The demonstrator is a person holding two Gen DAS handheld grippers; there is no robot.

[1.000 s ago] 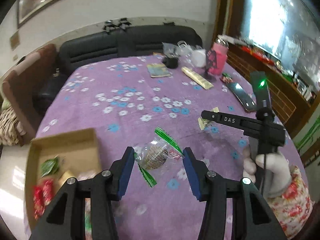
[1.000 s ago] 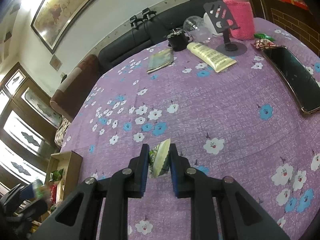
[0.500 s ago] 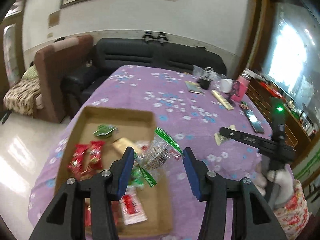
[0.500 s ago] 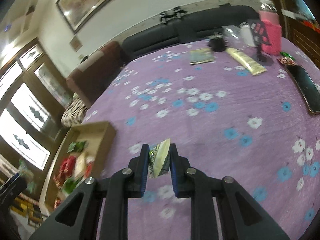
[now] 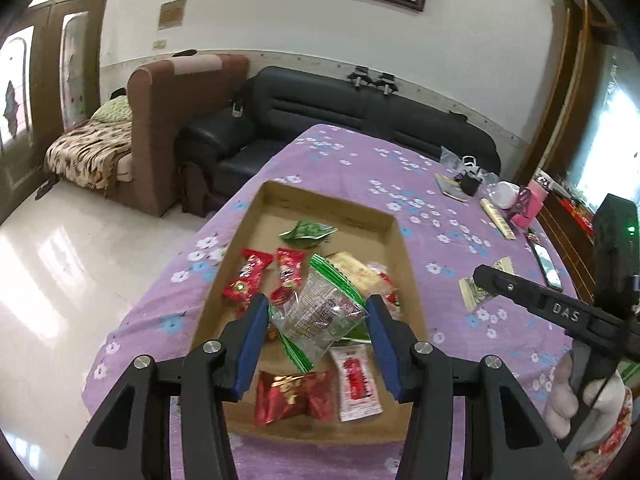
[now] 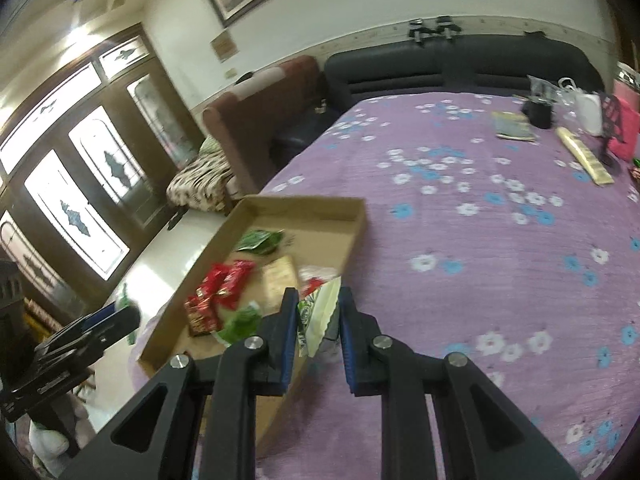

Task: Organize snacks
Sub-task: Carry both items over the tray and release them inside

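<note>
A shallow cardboard box (image 5: 332, 202) lies on the purple flowered tablecloth (image 5: 440, 248) near its left edge. It holds red wrappers (image 5: 244, 278), a green packet (image 5: 308, 232) and several other snacks. My left gripper (image 5: 316, 322) hangs over the box, shut on a clear snack packet with green stripes (image 5: 320, 314). In the right wrist view my right gripper (image 6: 318, 312) is shut on a small cream-and-green packet (image 6: 320, 314), over the box's (image 6: 304, 202) near right side. The left wrist view shows that packet (image 5: 478, 292) to the right of the box.
A phone (image 5: 546, 260), a cream tube (image 5: 498, 220), a pink bottle (image 5: 528, 204) and a booklet (image 6: 514, 126) sit at the table's far right. A black sofa (image 5: 360, 108) and a brown armchair (image 5: 168, 120) stand beyond. Tiled floor (image 5: 60, 280) lies left of the table edge.
Both grippers swung left across the table, each keeping its packet. The cardboard box went from the left edge of view to right under the left gripper and close to the right one.
</note>
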